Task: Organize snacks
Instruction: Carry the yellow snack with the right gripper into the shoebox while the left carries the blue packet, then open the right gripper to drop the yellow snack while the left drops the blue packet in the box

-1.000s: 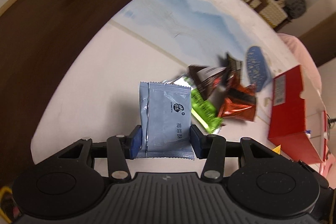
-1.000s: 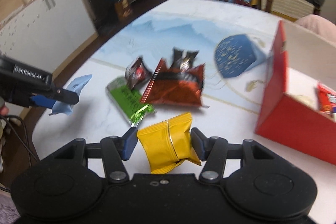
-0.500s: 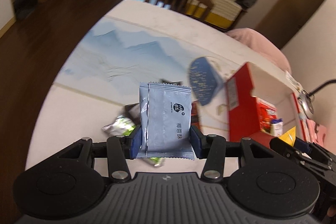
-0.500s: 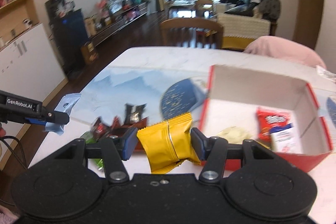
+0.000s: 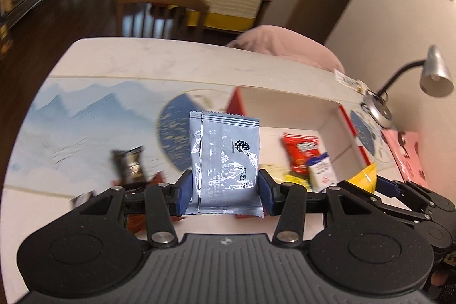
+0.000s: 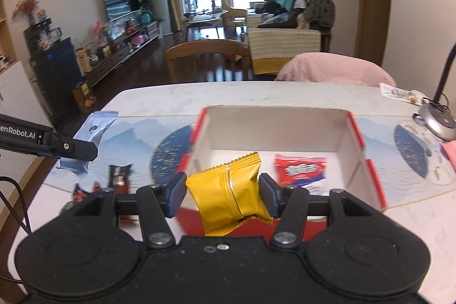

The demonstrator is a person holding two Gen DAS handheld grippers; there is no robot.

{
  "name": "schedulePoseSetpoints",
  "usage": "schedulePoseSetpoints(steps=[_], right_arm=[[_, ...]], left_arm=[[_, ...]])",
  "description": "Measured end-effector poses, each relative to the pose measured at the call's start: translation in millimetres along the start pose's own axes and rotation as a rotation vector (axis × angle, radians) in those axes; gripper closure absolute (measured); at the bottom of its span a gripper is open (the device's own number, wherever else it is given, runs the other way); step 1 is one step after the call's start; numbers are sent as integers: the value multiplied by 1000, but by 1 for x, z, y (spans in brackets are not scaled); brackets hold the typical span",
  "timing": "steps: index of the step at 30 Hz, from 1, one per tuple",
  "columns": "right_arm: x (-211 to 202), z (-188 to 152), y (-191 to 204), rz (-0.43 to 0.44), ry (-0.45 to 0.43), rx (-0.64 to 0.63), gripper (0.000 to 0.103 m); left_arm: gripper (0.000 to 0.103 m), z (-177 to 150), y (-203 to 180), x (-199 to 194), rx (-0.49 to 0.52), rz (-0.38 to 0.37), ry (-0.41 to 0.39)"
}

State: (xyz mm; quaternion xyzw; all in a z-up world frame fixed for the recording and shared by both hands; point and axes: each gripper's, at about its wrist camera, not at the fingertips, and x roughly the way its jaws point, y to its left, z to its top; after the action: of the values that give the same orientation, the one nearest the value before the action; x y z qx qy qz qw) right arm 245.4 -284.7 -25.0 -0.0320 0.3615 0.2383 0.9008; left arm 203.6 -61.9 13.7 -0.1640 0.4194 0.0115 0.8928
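My left gripper (image 5: 225, 191) is shut on a grey-blue snack packet (image 5: 225, 161), held upright above the table to the left of the red box (image 5: 238, 101). My right gripper (image 6: 223, 194) is shut on a yellow snack packet (image 6: 230, 190), just before the near wall of the red box (image 6: 373, 178). Inside the box lie a red packet (image 6: 299, 168) and a small white-and-blue packet (image 5: 320, 171). In the right wrist view the left gripper (image 6: 68, 147) shows at the left with the grey-blue packet (image 6: 95, 126). The right gripper's yellow packet (image 5: 366, 175) shows at the right of the left wrist view.
Loose snacks lie on the table mat left of the box, among them a dark packet (image 5: 129, 163) and red ones (image 6: 85, 190). A desk lamp (image 5: 433, 73) stands at the far right, its base (image 6: 439, 121) beside the box. A wooden chair (image 6: 205, 53) and a pink cushion (image 6: 333, 67) stand behind the table.
Both grippers have swung right and risen, still holding their packets. The red box has come from the right edge into the middle of both views, and the loose snacks have slid to the left.
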Motion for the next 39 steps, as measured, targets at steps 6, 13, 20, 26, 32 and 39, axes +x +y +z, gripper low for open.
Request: schedulePoseSetpoints(steps=[6,13,20,26,32,39], right_arm=[[9,-1,-38,-33,15,39,48],[22,-3,-75,-58,34,71,48],[42,-1,-103,-62,58,103,48],[70,-1,-120,-40,113,111,48],[94,-5,-114,-21,178,63,48],[110,-9,-102,-19,223,-20,48]], left_arm=[[56,10,-44,33,54,-36,52],[56,18,-76,76,89,-38,120],[56,30,-94,116,112,-15,159],[56,37,-107,147,149,7,199],[55,38,-119,176,215,33,244],[55,35,-121,202,241,66,309]])
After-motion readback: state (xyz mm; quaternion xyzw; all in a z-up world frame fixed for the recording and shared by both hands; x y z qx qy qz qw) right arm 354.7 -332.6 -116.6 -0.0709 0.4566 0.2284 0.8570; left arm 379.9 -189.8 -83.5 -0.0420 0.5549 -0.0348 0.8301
